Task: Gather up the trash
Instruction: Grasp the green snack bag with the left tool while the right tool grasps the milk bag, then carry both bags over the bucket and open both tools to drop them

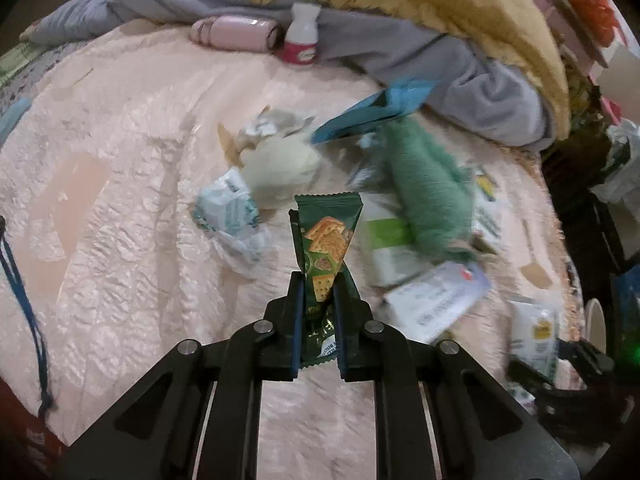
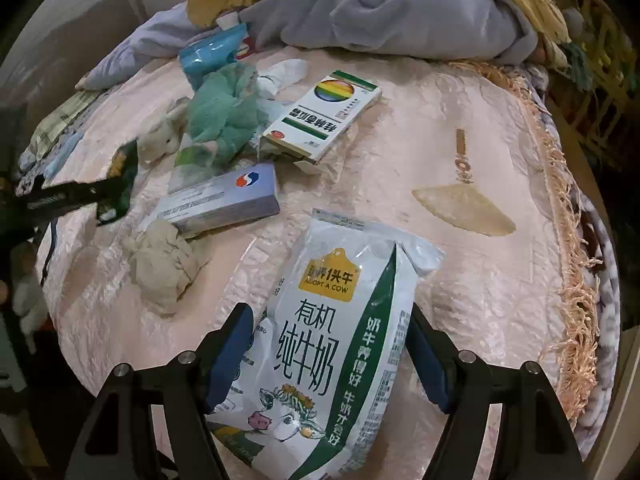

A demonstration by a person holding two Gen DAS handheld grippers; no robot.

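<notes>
Trash lies scattered over a pink bedspread [image 2: 460, 128] on a bed, and both tongs are busy with it. The left tongs [image 1: 318, 280] are pinching a green cracker wrapper [image 1: 326, 232], held upright and clear of the bed. The right tongs [image 2: 332, 316] are spread wide, one finger on each side of a white milk pouch [image 2: 340, 320] that lies flat on the bedspread; the blue pads do not seem to press it yet.

To take the pouch well, I judge the right tongs should drop low enough that both pads meet the pouch's side edges, then close gently, since the soft pouch will likely buckle and could slip if squeezed hard.

Near the pouch's upper left sit a crumpled tissue [image 2: 164, 264] and a grey-blue box [image 2: 224, 200]; further back lie a white box with a rainbow circle [image 2: 324, 116] and a green fluffy cloth [image 2: 224, 116]. To the pouch's right the bedspread is bare up to its fringed edge [image 2: 568, 240], where the bed falls away. That open side looks like the safer way to lift out, while the left tongs, off at the left in the right wrist view, stand well apart.
</notes>
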